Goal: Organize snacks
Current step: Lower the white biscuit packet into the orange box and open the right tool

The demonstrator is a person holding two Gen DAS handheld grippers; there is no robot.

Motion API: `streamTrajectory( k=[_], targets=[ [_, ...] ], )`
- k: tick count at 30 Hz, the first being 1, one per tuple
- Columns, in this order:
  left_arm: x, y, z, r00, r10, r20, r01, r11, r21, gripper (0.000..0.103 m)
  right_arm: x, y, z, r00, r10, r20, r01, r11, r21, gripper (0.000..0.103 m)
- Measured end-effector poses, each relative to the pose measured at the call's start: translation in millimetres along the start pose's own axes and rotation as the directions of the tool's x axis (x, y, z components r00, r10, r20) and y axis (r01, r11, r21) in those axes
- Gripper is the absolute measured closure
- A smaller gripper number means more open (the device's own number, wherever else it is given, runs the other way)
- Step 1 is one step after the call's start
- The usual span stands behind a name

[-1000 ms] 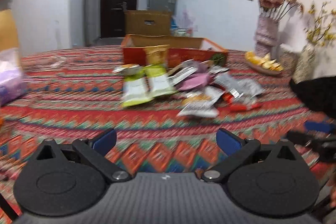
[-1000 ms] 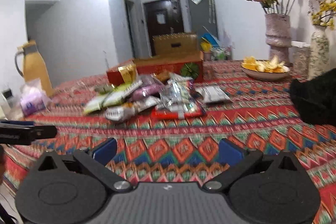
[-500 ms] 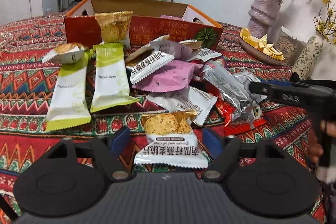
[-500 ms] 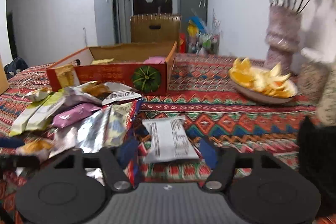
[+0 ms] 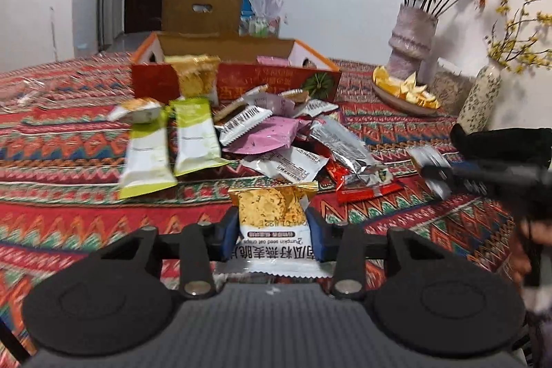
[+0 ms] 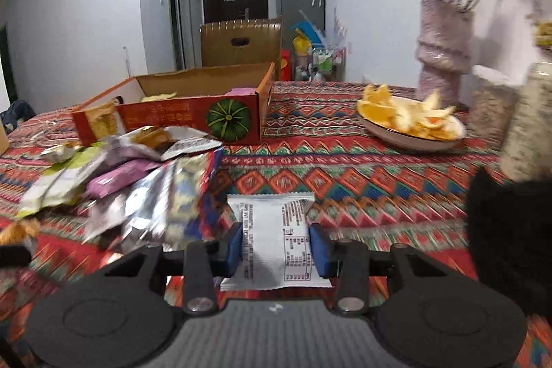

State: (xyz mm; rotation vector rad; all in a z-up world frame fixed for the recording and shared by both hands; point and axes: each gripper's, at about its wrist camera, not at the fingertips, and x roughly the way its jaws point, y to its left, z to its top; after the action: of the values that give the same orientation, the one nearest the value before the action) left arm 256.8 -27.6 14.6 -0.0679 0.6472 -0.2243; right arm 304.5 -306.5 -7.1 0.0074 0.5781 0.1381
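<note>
My left gripper (image 5: 272, 237) is shut on a gold-and-white oat crisp packet (image 5: 274, 219) at the near edge of a pile of snack packets (image 5: 262, 133). My right gripper (image 6: 275, 245) is shut on a white snack packet (image 6: 276, 240) with its printed back up, to the right of the pile (image 6: 120, 175). An open red cardboard box (image 5: 238, 71) with a pumpkin picture stands behind the pile; it also shows in the right wrist view (image 6: 179, 112). A few packets lie inside it. The right gripper shows at the right of the left wrist view (image 5: 448, 175).
A patterned red tablecloth (image 6: 345, 175) covers the table. A plate of orange peel (image 6: 410, 126), a pink vase of dried roses (image 6: 441, 57) and a speckled vase (image 5: 481, 99) stand at the right. A black object (image 6: 510, 230) lies near right. A brown box (image 5: 201, 11) stands behind.
Both grippers moved forward to the pile and closed. The left one closed on the oat crisp packet, the right one on the white packet.
</note>
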Motion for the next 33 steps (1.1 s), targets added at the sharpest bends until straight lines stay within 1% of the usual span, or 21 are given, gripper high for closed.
streamTrajectory(
  k=[4, 8, 11, 15, 18, 20, 21, 22, 25, 27, 30, 33],
  targets=[
    [-32.3, 2.3, -8.3, 0.999, 0.020, 0.036, -0.019, 1.000, -0.010, 0.062, -51.6, 8.2, -29.5, 0.999, 0.045, -0.005, -0.044, 0.999, 0.026, 0.063],
    [-51.5, 2.9, -11.7, 0.997, 0.035, 0.067, -0.033, 0.999, -0.018, 0.062, -79.7, 23.2, -47.4, 0.997, 0.082, -0.007, -0.081, 0.997, 0.017, 0.063],
    [-60.8, 3.5, -12.7, 0.996, 0.036, 0.087, -0.034, 0.999, -0.022, 0.062, -87.2, 33.2, -47.1, 0.996, 0.094, 0.003, -0.094, 0.996, -0.002, 0.063],
    [-64.1, 7.6, -11.3, 0.994, 0.045, 0.098, -0.042, 0.999, -0.034, 0.062, -92.5, 42.4, -40.7, 0.994, 0.109, 0.031, -0.108, 0.994, -0.026, 0.063],
    [-61.2, 13.9, 0.4, 0.994, 0.039, 0.102, -0.036, 0.999, -0.032, 0.062, -89.1, 44.6, -31.3, 0.992, 0.119, 0.041, -0.118, 0.992, -0.036, 0.063],
    [-59.0, 20.7, 25.8, 0.993, 0.007, 0.120, -0.006, 1.000, -0.013, 0.062, -86.9, 45.9, -18.3, 0.990, 0.130, 0.051, -0.128, 0.991, -0.048, 0.063],
    [-59.2, 24.4, 38.3, 0.990, -0.001, 0.139, 0.001, 1.000, -0.003, 0.062, -86.8, 45.9, -8.0, 0.987, 0.149, 0.068, -0.145, 0.988, -0.056, 0.063],
    [-57.7, 30.0, 57.3, 0.986, -0.007, 0.167, 0.006, 1.000, 0.008, 0.062, -86.3, 45.6, 3.1, 0.983, 0.167, 0.083, -0.161, 0.985, -0.067, 0.063],
    [-41.7, 48.7, 114.0, 0.979, -0.002, 0.206, -0.002, 1.000, 0.017, 0.062, -78.5, 45.1, 50.0, 0.971, 0.191, 0.144, -0.172, 0.976, -0.134, 0.063],
    [-22.5, 59.0, 150.0, 0.977, 0.020, 0.212, -0.023, 1.000, 0.011, 0.062, -66.8, 43.7, 84.4, 0.962, 0.213, 0.172, -0.188, 0.970, -0.151, 0.063],
    [19.0, 74.9, 202.1, 0.976, 0.047, 0.212, -0.050, 0.999, 0.012, 0.062, -34.6, 42.8, 139.5, 0.946, 0.261, 0.190, -0.237, 0.961, -0.141, 0.063],
    [72.5, 93.5, 245.1, 0.979, 0.073, 0.188, -0.074, 0.997, -0.005, 0.062, 16.1, 49.5, 190.1, 0.946, 0.266, 0.184, -0.245, 0.961, -0.132, 0.063]
  ],
)
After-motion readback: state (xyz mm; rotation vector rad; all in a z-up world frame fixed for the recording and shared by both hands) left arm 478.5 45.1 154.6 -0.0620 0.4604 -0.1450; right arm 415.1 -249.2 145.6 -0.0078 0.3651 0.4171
